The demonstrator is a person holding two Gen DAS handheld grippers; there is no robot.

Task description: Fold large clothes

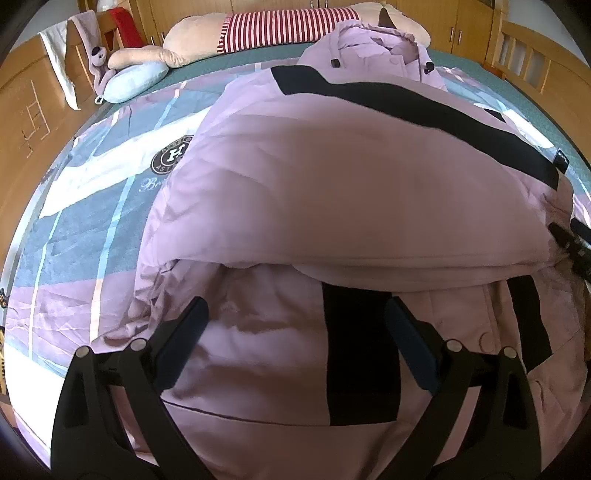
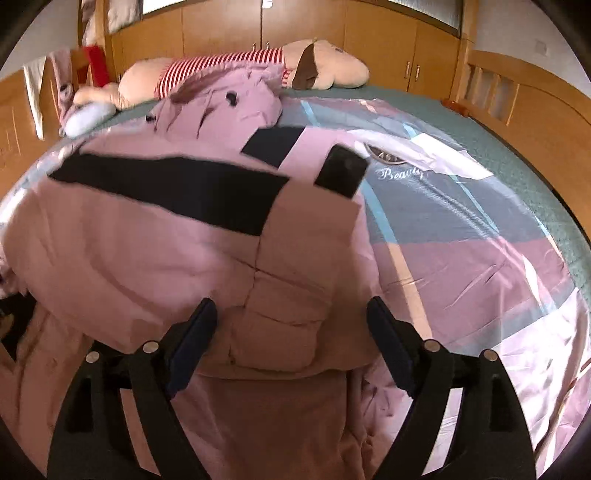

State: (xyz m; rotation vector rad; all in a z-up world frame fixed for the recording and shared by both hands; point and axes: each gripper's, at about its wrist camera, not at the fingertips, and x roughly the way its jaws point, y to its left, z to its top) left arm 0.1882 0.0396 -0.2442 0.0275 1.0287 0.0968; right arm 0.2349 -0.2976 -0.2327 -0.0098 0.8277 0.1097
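A pink padded coat (image 1: 351, 177) with black bands lies across the bed (image 2: 480, 236), its hood toward the far side near a striped plush toy (image 1: 280, 27). A puffy upper layer is folded over the near part. The left gripper (image 1: 295, 325) hovers over the near hem with its jaws spread and nothing between them; the right gripper (image 2: 291, 317) is likewise spread, above a folded sleeve (image 2: 295, 266). The risk from here, as I judge it — the thick filling springs back, so any fold may reopen once released. The slick fabric could also slip from a shallow pinch, or a grip could catch only the top layer and drag the coat crooked.
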